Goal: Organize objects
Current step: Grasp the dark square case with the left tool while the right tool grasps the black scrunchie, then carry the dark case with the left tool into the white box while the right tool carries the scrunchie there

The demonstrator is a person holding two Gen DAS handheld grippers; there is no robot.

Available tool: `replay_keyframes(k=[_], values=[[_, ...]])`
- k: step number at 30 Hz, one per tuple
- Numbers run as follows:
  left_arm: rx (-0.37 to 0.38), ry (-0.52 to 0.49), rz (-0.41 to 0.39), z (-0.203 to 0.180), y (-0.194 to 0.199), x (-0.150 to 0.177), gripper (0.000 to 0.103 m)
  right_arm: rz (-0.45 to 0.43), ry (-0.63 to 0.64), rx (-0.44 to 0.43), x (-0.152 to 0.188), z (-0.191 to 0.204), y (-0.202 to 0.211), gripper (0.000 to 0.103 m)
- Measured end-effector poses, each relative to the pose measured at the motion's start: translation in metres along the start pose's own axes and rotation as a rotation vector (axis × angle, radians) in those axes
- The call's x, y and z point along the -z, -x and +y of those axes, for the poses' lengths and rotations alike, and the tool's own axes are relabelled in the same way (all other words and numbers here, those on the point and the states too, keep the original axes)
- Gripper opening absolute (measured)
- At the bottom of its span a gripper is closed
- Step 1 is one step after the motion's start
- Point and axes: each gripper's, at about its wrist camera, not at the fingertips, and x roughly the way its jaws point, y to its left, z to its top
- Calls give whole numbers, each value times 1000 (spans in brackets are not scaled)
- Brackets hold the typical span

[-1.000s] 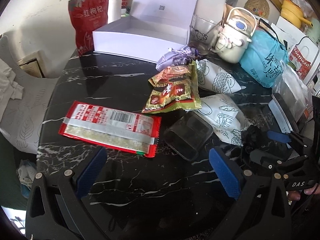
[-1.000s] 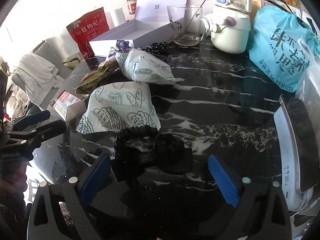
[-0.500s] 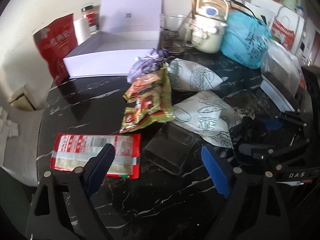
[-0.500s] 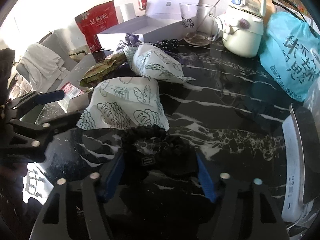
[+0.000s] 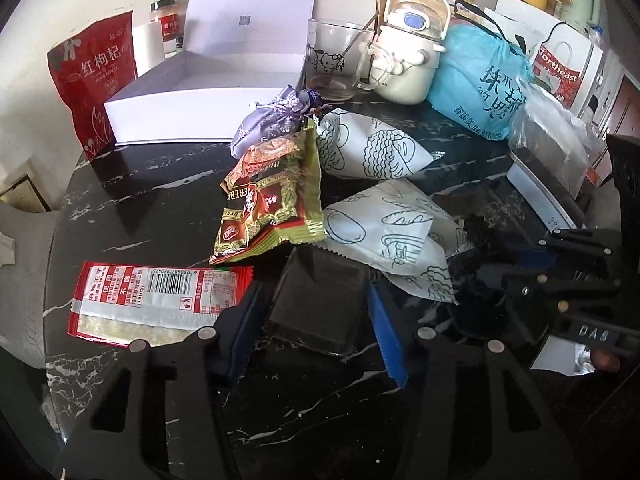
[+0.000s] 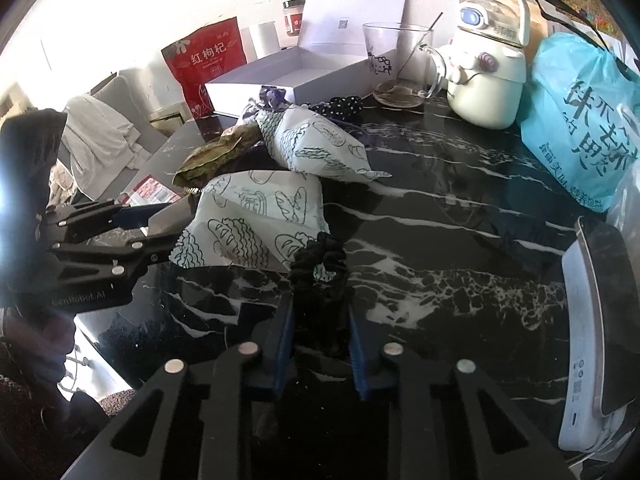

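On the black marble table (image 5: 152, 200), my left gripper (image 5: 316, 320) has its blue pads on both sides of a dark clear plastic box (image 5: 320, 300) and is closed on it. My right gripper (image 6: 320, 320) is shut on a black scrunchie (image 6: 320, 280). Two white printed snack bags (image 5: 380, 232) (image 6: 256, 220) lie beside them. A green-gold snack pack (image 5: 272, 200), a red-and-white packet (image 5: 152, 300) and a purple pouch (image 5: 276, 116) lie nearby. An open white box (image 5: 200, 96) stands at the back.
A red goji bag (image 5: 96, 80), a glass mug (image 6: 396, 68), a cream kettle (image 6: 488, 76) and a blue plastic bag (image 6: 580, 120) line the back and right. A white device (image 6: 592, 320) lies at the right edge. A grey chair (image 6: 100, 128) stands past the left edge.
My left gripper moved forward and right, and closed around the plastic box. My right gripper moved forward and closed on the black scrunchie.
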Motion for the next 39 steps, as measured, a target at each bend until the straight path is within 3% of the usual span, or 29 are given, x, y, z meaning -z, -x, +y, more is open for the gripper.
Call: replay_keyframes(k=[4, 11, 21, 39], values=[[-2, 8, -1, -1, 4, 3, 50, -8, -25, -10, 0, -4, 3, 11], [20, 41, -10, -1, 16, 8, 49, -23, -54, -24, 2, -10, 10, 10], [5, 80, -41, 1, 43, 4, 49, -111, -20, -23, -1, -5, 40, 10], [-52, 106, -144, 9, 109, -35, 49, -251, 108, -41, -38, 17, 81, 10]])
